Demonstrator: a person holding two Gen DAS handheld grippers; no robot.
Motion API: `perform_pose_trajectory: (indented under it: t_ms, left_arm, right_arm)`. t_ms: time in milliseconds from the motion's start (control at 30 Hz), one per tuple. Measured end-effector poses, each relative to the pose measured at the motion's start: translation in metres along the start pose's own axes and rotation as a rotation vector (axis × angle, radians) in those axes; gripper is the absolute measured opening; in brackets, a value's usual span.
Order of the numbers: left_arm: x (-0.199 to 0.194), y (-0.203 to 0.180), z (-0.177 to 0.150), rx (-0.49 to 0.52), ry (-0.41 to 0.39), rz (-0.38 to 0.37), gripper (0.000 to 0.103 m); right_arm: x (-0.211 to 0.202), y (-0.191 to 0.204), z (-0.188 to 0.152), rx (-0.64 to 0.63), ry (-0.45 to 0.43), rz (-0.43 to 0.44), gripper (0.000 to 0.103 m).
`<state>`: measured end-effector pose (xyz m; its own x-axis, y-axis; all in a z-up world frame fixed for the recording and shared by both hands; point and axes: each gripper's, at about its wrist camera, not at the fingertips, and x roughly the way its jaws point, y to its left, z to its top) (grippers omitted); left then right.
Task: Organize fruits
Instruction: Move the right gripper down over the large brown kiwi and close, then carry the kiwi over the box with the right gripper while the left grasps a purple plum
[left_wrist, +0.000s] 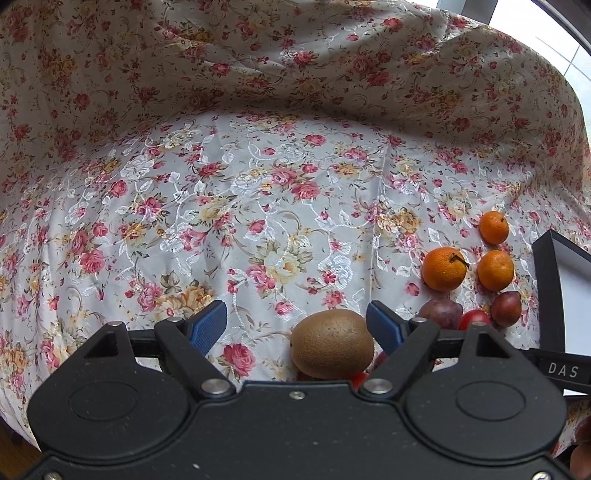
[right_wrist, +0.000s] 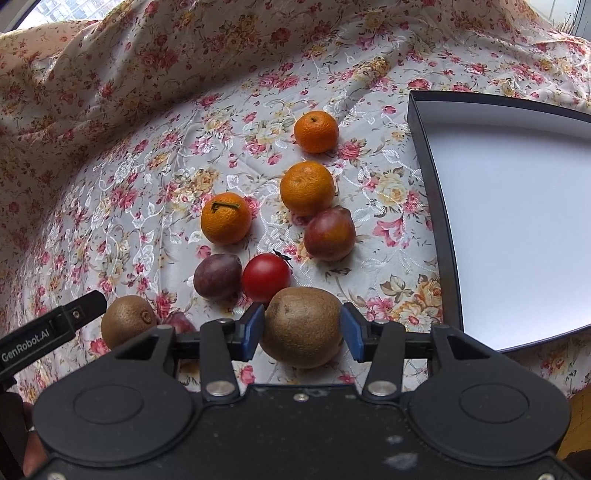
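Observation:
My right gripper (right_wrist: 302, 309) points down over a brown kiwi (right_wrist: 302, 326) lying on the floral cloth. Its blue pads (right_wrist: 252, 328) stand close on either side of the kiwi without visibly pressing it. My left gripper (left_wrist: 295, 314) is open wide around a second kiwi (left_wrist: 332, 343), which lies nearer its right pad (left_wrist: 384, 326). Beyond the right gripper lie a red tomato (right_wrist: 266, 277), two dark plums (right_wrist: 217, 275) (right_wrist: 330, 233) and three mandarins (right_wrist: 226, 218) (right_wrist: 307, 188) (right_wrist: 316, 132). The second kiwi (right_wrist: 127, 321) shows at lower left, beside the left gripper's finger (right_wrist: 55, 325).
A black tray (right_wrist: 424, 166) with a bare white floor lies at the right, just beyond the fruit; its corner (left_wrist: 550, 280) also shows in the left wrist view. The floral cloth (left_wrist: 258, 206) covers the table and rises in folds at the back.

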<state>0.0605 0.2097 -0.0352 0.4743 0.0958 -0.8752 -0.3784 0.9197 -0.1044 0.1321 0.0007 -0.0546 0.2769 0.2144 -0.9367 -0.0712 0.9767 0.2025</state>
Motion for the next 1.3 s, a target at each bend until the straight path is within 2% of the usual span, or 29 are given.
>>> perform_pose_trajectory:
  t_ms: [200,467,633,867,1067,1167,1300]
  left_arm:
    - [0.001,0.005,0.000,-0.009,0.004,0.005,0.084]
    - [0.001,0.006,-0.001,0.008,0.006,0.010,0.084]
    - [0.003,0.004,-0.002,0.028,0.014,0.013,0.084]
    - [0.000,0.006,-0.001,0.009,0.012,0.013,0.084]
    - [-0.001,0.002,-0.001,0.010,-0.003,0.036,0.084]
    - [-0.004,-0.002,0.000,0.009,-0.021,0.036,0.084]
    - [-0.007,-0.017,0.000,0.015,-0.046,0.037,0.084]
  right_arm:
    - [0.008,0.005,0.002,-0.005,0.014,-0.041,0.057]
    - [0.022,-0.001,0.003,0.051,0.075,-0.043,0.061]
    - [0.033,-0.005,0.002,0.084,0.146,-0.005,0.060]
    - [0.026,-0.012,0.001,0.123,0.139,0.046,0.059]
    - [-0.010,-0.017,0.007,0.101,0.001,0.105,0.059]
    - [-0.038,-0.025,0.012,0.090,-0.116,0.081,0.059]
    - [-0.068,-0.049,0.024,0.137,-0.238,0.018,0.059]
